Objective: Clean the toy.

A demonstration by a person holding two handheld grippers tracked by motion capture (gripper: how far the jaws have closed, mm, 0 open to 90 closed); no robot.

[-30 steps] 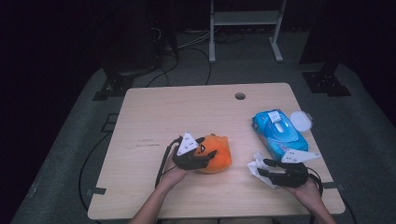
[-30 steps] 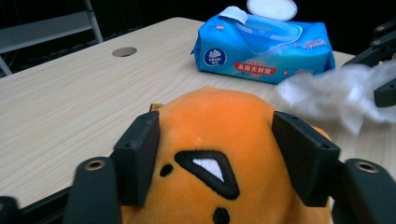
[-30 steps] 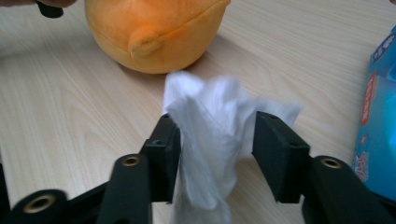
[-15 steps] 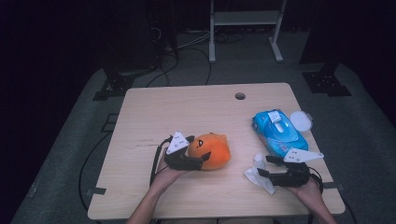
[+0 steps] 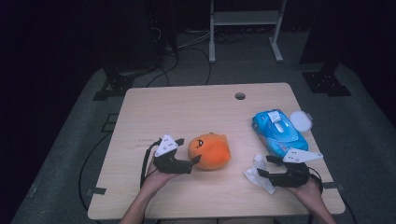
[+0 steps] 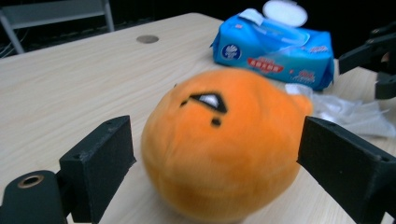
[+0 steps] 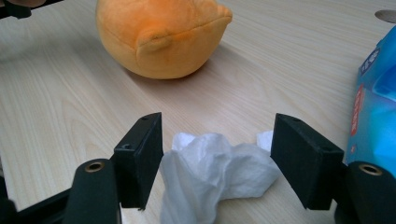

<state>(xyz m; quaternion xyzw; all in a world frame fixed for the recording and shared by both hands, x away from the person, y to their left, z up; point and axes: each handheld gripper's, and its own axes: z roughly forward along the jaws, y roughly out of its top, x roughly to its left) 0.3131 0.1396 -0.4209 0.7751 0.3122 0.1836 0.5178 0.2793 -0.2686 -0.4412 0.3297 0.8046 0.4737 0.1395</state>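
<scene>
Wooden table [image 5: 187, 112]: soft plush toy [image 5: 210, 150] sits between the left gripper [image 6: 215, 154]'s just-opened, non-touching jaws; grip its rounded sides. Right gripper [image 7: 217, 154], likewise opening, straddles the crumpled tissue [image 7: 210, 177] unclamped.

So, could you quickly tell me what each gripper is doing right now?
Left gripper: open, jaws just widened, orange plush toy between them, unpressed.
Right gripper: open, jaws just widened around the crumpled tissue.

A crumpled white tissue [image 7: 217, 175] lies on the tabletop [image 7: 60, 98] between the right gripper's [image 7: 217, 158] parted fingers [image 7: 140, 156], which have just been opening; an orange plush toy [image 7: 161, 35] sits beyond.
</scene>
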